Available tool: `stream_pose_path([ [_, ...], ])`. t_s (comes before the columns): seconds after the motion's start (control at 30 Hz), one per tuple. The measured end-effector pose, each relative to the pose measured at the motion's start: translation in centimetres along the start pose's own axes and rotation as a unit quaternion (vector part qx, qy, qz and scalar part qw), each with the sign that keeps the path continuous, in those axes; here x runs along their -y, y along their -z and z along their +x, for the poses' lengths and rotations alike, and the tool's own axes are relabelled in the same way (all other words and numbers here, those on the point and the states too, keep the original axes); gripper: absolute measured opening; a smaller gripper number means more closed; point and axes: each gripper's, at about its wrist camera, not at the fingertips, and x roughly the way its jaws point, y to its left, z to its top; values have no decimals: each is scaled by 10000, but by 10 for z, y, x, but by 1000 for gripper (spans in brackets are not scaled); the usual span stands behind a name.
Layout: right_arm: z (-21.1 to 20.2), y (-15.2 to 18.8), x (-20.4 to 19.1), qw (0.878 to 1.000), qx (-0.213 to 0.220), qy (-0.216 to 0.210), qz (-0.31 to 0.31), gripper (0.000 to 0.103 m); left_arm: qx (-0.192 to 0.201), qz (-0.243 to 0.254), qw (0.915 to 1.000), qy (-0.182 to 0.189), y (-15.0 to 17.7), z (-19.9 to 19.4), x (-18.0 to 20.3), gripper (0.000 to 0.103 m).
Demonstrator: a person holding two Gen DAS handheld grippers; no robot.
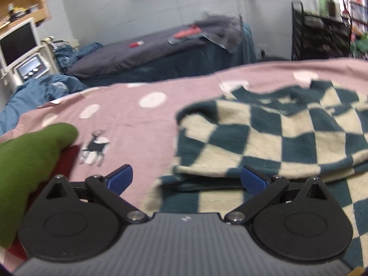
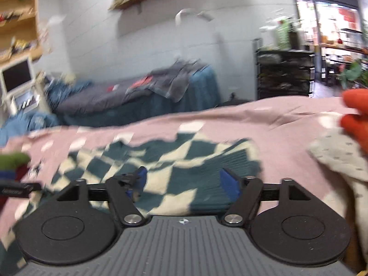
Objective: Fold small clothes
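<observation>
A small knitted garment in dark teal and cream checks [image 1: 264,135] lies folded over on a pink spotted bedspread [image 1: 128,124]. My left gripper [image 1: 186,178] hovers at the garment's near left edge, its blue pads [image 1: 120,177] wide apart; the right pad is over the knit and the left pad over bare bedspread, neither pressing on cloth. In the right wrist view the same garment [image 2: 174,158] spreads out under my right gripper [image 2: 184,181], which is open with its pads [image 2: 227,184] apart above the fabric, gripping nothing.
A green cloth [image 1: 30,161] on a dark red one [image 1: 66,161] lies at the left. A cream speckled garment [image 2: 340,156] and an orange item [image 2: 356,117] lie at the right. Beyond are a second bed with a grey cover [image 1: 142,53] and a black rack [image 2: 285,73].
</observation>
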Motion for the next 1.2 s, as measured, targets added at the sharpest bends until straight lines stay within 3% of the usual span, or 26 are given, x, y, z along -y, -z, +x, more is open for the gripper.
stream_pose_path([
  [0.1,16,2,-6,9988,-322,86,-360,103,-158,232,9996,-39,1,19,13,102],
  [0.2,33,9,-7,9937,-700,616,-621,103,-426,391,9982,-146,7,40,20,102],
  [0.27,39,16,-4,9915,-872,689,-672,103,-617,399,9972,-109,12,52,19,103],
  [0.4,37,34,-12,9868,-740,784,-1212,103,-675,-67,9977,92,19,56,6,103],
  [0.5,36,36,-16,9849,-686,892,-1319,103,-687,-132,9974,154,22,57,1,103],
  [0.8,38,34,-15,9856,-741,878,-1242,103,-850,-103,9963,108,20,54,6,103],
  [1.1,23,40,-30,9758,-1287,773,-1592,103,-1039,-254,9939,249,26,48,0,103],
  [1.2,4,43,-31,9819,-1281,376,-1347,103,-994,-26,9948,217,26,39,3,103],
])
